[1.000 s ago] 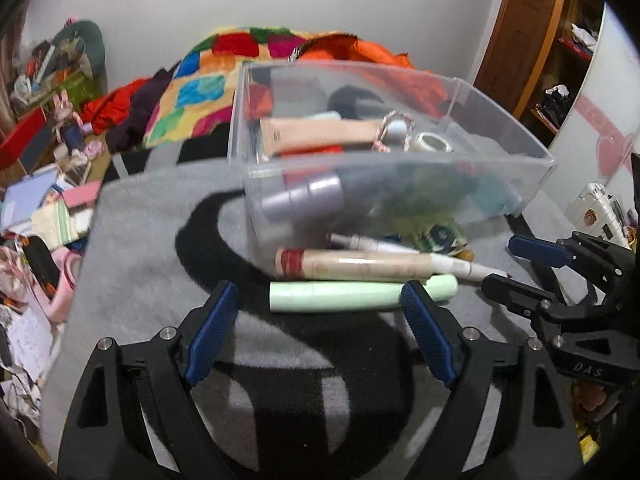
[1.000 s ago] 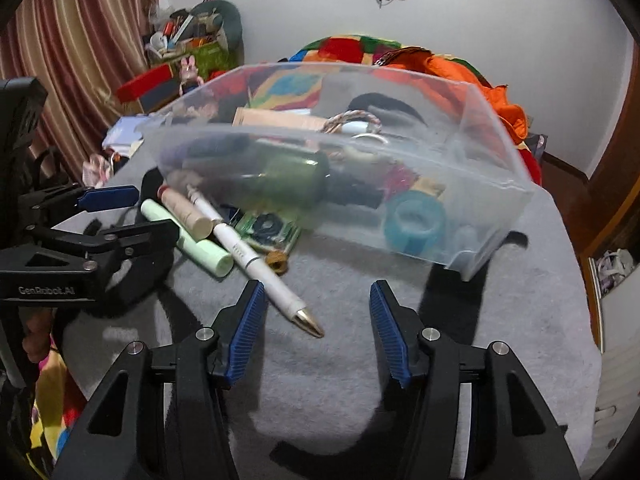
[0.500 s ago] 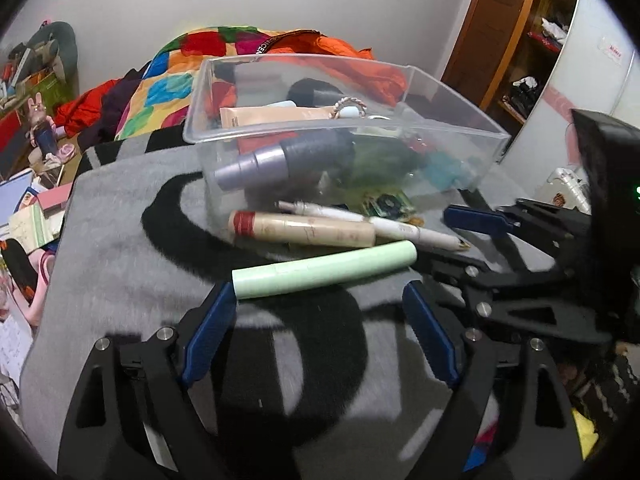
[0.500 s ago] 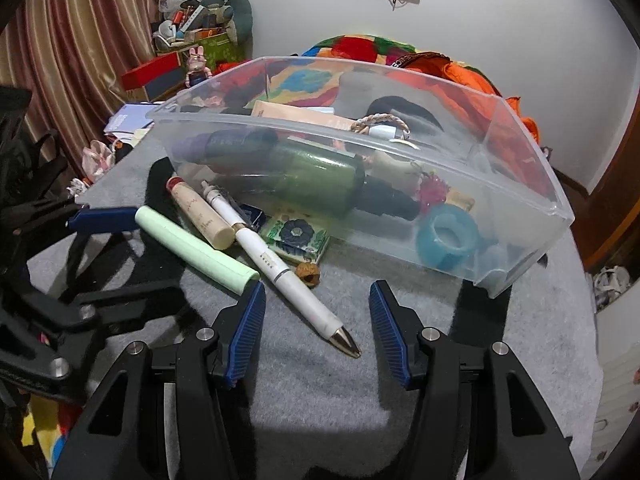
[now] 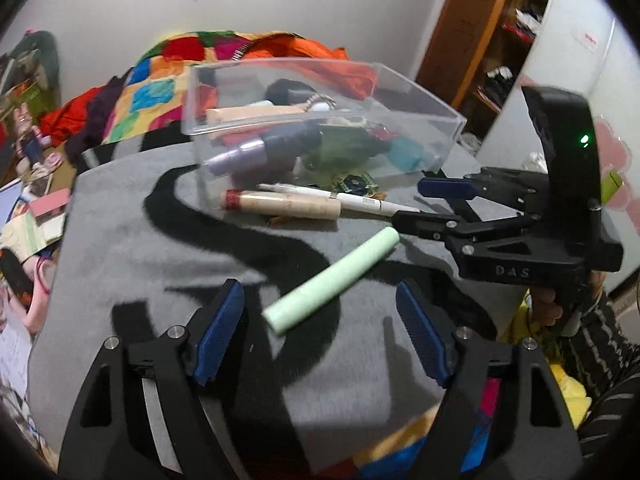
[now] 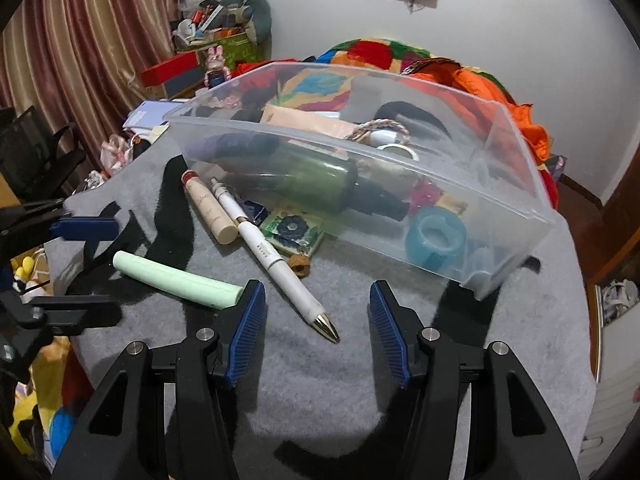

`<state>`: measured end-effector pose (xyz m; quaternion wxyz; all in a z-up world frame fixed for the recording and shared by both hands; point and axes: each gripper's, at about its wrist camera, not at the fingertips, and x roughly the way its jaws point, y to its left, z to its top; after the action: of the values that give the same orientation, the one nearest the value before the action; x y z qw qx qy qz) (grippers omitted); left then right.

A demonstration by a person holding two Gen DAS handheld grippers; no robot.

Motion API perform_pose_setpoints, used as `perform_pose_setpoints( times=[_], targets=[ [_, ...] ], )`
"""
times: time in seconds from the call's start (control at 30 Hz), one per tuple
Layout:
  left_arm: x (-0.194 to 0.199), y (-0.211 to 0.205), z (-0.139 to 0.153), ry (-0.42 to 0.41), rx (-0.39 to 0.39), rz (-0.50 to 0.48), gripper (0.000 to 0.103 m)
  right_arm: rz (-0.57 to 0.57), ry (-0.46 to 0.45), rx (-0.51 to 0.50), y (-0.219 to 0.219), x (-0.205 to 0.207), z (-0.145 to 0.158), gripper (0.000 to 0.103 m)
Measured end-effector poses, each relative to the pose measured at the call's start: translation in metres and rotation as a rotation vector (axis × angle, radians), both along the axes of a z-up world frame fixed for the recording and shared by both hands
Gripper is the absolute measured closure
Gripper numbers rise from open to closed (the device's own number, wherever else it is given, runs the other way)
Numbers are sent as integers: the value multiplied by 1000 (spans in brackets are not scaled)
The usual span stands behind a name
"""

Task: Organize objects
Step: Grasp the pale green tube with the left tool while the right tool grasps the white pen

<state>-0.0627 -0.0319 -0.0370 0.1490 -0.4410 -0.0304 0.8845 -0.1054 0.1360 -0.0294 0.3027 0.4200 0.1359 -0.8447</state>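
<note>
A clear plastic bin (image 5: 404, 96) (image 6: 516, 200) holding several toiletries stands on a grey and black mat. Beside it lie a pale green tube (image 5: 332, 282) (image 6: 176, 280), a beige tube with a red cap (image 5: 280, 204) (image 6: 208, 210) and a white pen with a gold tip (image 5: 360, 200) (image 6: 276, 260). My left gripper (image 5: 320, 336) is open and empty, with the green tube's near end between its fingertips. My right gripper (image 6: 316, 332) is open and empty, with the pen's gold tip between its fingers; it shows in the left wrist view (image 5: 424, 204) too.
A small green patterned packet (image 6: 292, 230) and a brown lump (image 6: 300, 266) lie by the bin's wall. A bed with a colourful quilt (image 5: 160, 92) lies behind the mat. Clutter is piled on the left (image 5: 28, 200). A wooden door (image 5: 468, 40) stands at the right.
The left gripper has drawn back and swung, so the green tube now lies diagonally between its fingers. The right gripper has moved nearer the pen tip. Both stayed open.
</note>
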Motion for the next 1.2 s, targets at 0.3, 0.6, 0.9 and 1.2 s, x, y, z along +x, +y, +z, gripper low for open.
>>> perform_pose_setpoints(
  times=[0.3,0.6,0.9,1.2],
  targets=[
    [-10,27,-14,15,-99,-82,66,60,-25,0,-5,4,-6,83],
    [18,17,-12,-27,-30,-20,88,60,-58,-41,35,37,-4,88],
    [-6,29,-13,-39,-58,-44,88,58,-77,-9,37,39,2,82],
    [-11,36,-15,-9,-80,-40,88,71,-39,11,2,22,0,75]
  ],
)
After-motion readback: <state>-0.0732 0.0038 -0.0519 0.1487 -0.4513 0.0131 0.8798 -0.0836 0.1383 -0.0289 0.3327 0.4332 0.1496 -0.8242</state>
